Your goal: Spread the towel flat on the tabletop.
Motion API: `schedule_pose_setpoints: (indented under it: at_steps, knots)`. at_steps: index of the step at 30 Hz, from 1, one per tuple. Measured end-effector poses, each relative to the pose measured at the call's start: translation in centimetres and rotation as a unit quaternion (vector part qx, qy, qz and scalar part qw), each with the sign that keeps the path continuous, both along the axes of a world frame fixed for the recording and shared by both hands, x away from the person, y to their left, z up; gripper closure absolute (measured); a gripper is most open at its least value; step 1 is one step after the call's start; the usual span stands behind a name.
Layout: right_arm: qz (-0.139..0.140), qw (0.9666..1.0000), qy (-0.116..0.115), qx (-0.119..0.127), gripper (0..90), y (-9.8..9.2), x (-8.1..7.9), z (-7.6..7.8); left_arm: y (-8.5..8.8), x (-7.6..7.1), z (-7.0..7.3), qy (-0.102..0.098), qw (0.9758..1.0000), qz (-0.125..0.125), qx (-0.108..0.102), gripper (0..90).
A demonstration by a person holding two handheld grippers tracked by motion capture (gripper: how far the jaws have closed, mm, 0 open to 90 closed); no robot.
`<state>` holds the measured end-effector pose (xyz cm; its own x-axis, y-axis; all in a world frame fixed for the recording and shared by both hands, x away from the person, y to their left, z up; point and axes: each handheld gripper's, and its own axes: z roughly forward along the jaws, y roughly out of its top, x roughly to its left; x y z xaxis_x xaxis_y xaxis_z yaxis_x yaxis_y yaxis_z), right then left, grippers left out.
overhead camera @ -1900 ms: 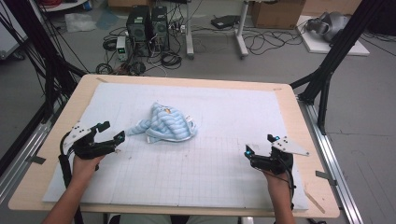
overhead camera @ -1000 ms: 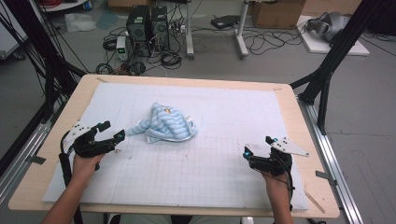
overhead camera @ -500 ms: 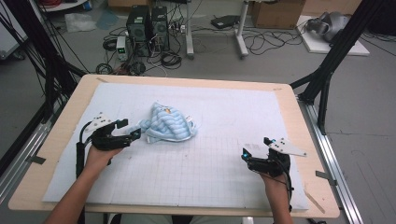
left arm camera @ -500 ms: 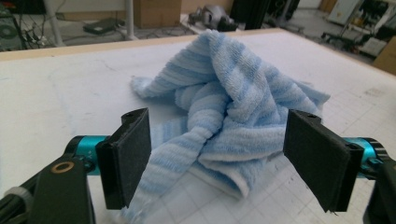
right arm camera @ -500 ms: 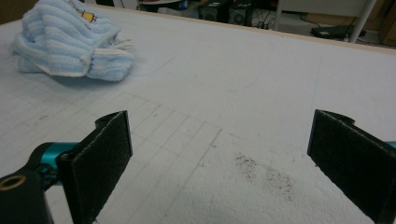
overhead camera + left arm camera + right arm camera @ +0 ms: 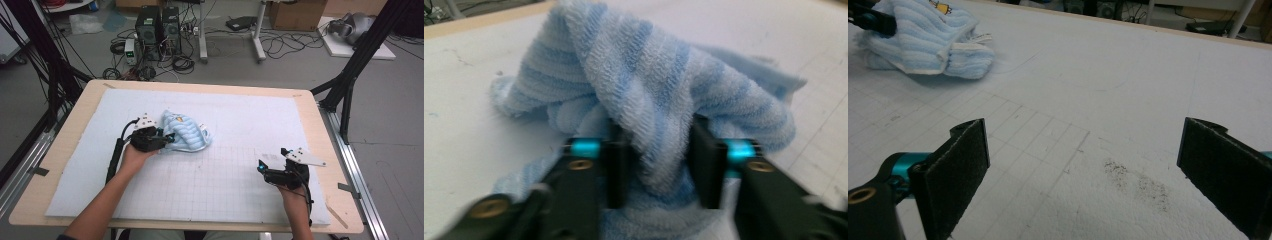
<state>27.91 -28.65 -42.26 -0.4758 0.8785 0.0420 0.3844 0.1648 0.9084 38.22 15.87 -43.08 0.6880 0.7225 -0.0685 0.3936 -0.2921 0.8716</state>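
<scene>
A crumpled light-blue striped towel (image 6: pixel 189 132) lies left of centre on the white mat (image 6: pixel 225 200). My left gripper (image 6: pixel 167 138) is at the towel's left edge. Its jaws have just been closing, and in the left gripper view (image 6: pixel 656 170) the black pads pinch a raised fold of the towel (image 6: pixel 639 75) between them. My right gripper (image 6: pixel 261 170) rests low over the mat at the front right, well away from the towel. It stands wide open (image 6: pixel 1083 165) with only bare mat between its pads. From there the towel (image 6: pixel 923 35) shows far off at the upper left.
The mat carries a faint grid and a dark smudge (image 6: pixel 1138 182) just ahead of the right gripper. The wooden table rim (image 6: pixel 330 150) frames the mat. Computer towers (image 6: pixel 157 25) and cables lie on the floor beyond the far edge. Black frame legs (image 6: pixel 350 80) stand at the right.
My left hand slid right across the mat to the towel, and its jaws went from open to closed on a fold. The right gripper stayed put.
</scene>
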Motion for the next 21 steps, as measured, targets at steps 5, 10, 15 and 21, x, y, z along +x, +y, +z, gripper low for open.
schedule_pose_setpoints:
  at_steps: [5, 10, 15, 21]
  knots:
    - [0.001, 1.0, 0.002, 0.001, 5.6, 0.3, 0.1, 0.1, -0.1, -1.0, 0.4, -0.011, 0.9994, -0.024, -0.023, 78.3]
    - [0.026, 0.9996, 0.005, -0.005, 5.6, 2.1, 0.7, 0.5, 0.2, -2.0, 0.0, -0.014, 0.999, -0.033, -0.028, 78.2]
    - [0.054, 0.9984, 0.006, -0.012, 5.6, 4.5, 1.7, 0.9, 0.2, -2.8, -0.2, -0.019, 0.9982, -0.045, -0.034, 78.8]
    - [0.081, 0.9965, 0.012, -0.015, 9.8, 7.0, 3.3, 1.1, -0.2, -4.0, -0.6, -0.02, 0.9969, -0.071, -0.029, 79.0]
